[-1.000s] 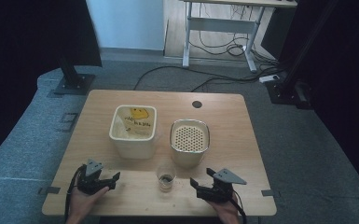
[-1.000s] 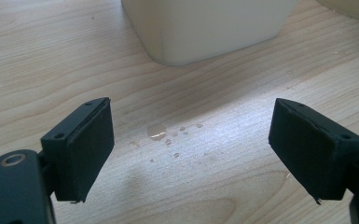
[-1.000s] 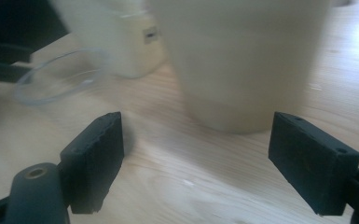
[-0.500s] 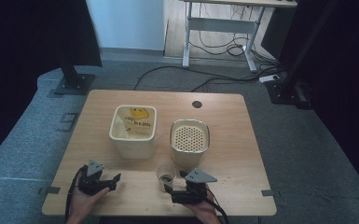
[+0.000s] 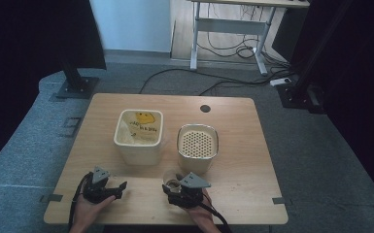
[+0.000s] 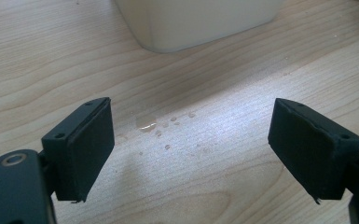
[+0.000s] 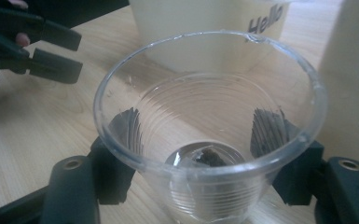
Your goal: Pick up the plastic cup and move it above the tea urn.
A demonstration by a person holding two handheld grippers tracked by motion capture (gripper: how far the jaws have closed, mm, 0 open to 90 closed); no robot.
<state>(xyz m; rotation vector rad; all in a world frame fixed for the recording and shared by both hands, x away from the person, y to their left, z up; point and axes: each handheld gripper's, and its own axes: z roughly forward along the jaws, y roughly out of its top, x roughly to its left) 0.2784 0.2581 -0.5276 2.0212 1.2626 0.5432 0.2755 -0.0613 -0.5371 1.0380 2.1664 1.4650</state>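
Now | right tongs (image 7: 205,154) just closing, clamped on thin clear plastic cup (image 7: 210,126) near the surface's front edge | left tongs (image 6: 205,149) wide, empty | risk: squeeze buckles cup, spilling dark bit inside.

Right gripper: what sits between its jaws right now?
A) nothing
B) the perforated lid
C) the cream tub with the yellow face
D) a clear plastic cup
D: in the right gripper view the clear plastic cup stands between the right gripper's black jaws, whose pads press its sides.
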